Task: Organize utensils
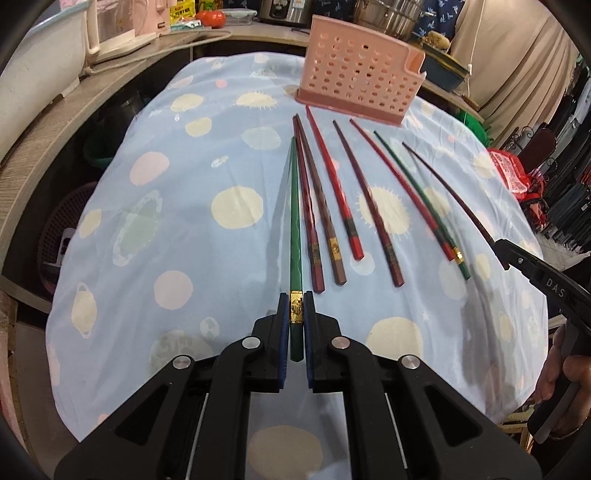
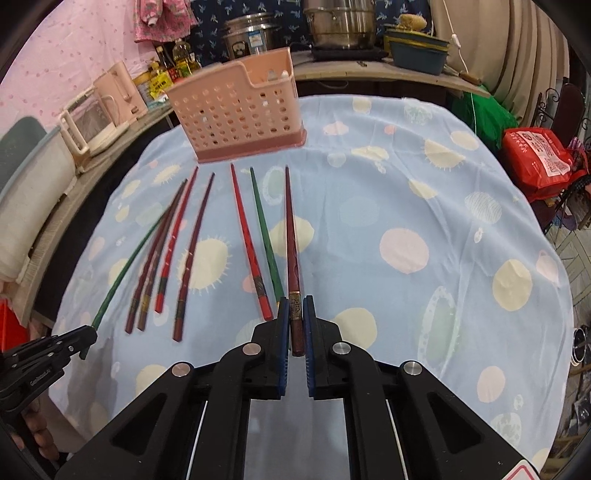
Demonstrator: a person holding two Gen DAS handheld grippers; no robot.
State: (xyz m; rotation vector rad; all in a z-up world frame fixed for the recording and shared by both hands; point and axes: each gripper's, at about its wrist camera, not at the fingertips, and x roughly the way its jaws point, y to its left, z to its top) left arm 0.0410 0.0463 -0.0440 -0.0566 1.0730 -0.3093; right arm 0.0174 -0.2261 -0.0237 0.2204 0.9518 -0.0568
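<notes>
Gripping a green chopstick near its gold band, my left gripper has its blue pads pressed on either side of the stick, whose thick end pokes back between the jaws while its tip runs straight ahead. My right gripper is likewise clamped on a dark brown chopstick at its banded end, tip pointing forward.

Just right of the left gripper, six more chopsticks lie on the blue spotted tablecloth, fanned out with tips away from me: brown, red and green ones. From the right wrist view these lie to the left of my right gripper, the nearest being a green one and a red one just beside the held stick.

Farther ahead, beyond the chopstick tips, a pink perforated utensil holder stands upright on the cloth. Behind it a counter carries steel pots and bottles.
</notes>
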